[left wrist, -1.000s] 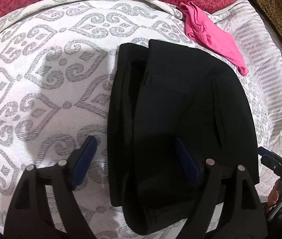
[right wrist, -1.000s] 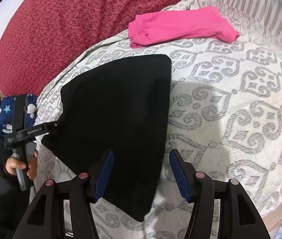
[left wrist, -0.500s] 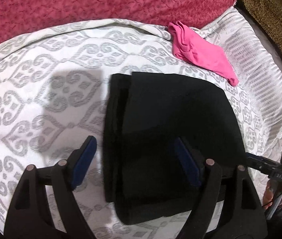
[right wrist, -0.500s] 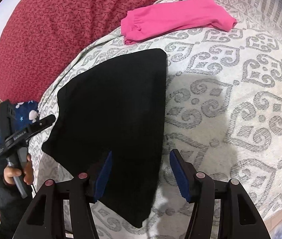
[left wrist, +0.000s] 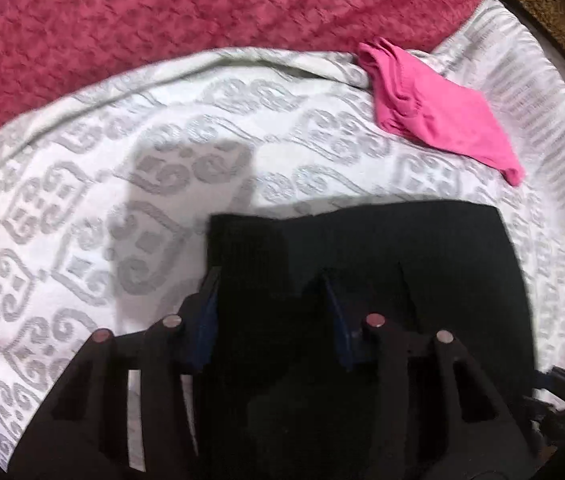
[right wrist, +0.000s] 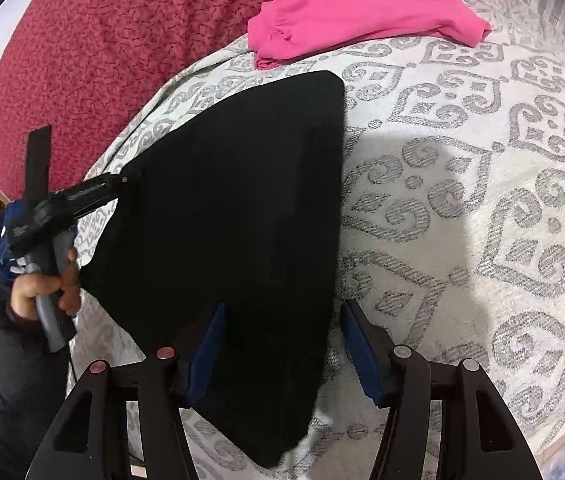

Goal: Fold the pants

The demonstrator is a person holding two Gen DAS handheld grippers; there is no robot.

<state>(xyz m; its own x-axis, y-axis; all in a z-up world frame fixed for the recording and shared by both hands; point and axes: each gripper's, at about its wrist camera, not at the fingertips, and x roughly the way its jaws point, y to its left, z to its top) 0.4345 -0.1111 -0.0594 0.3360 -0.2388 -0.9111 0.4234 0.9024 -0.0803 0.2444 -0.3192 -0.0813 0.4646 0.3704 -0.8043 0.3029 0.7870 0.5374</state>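
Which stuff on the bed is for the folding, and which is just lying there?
For the folding:
- black pants
- left gripper, its jaws have just been closing around a fold of the pants
- right gripper, jaws apart over the pants' edge

Just lying there:
- pink garment
- red blanket
- patterned bedspread

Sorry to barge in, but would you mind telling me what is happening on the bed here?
A person is folding black pants on a grey-patterned bedspread, one handheld tool per hand. The left tool has just been closing, its jaws standing either side of the pants' edge fold; whether the pads press yet is unclear. The right tool hangs open over the near end, gripping nothing. A folded pink garment lies apart, beside a red blanket.
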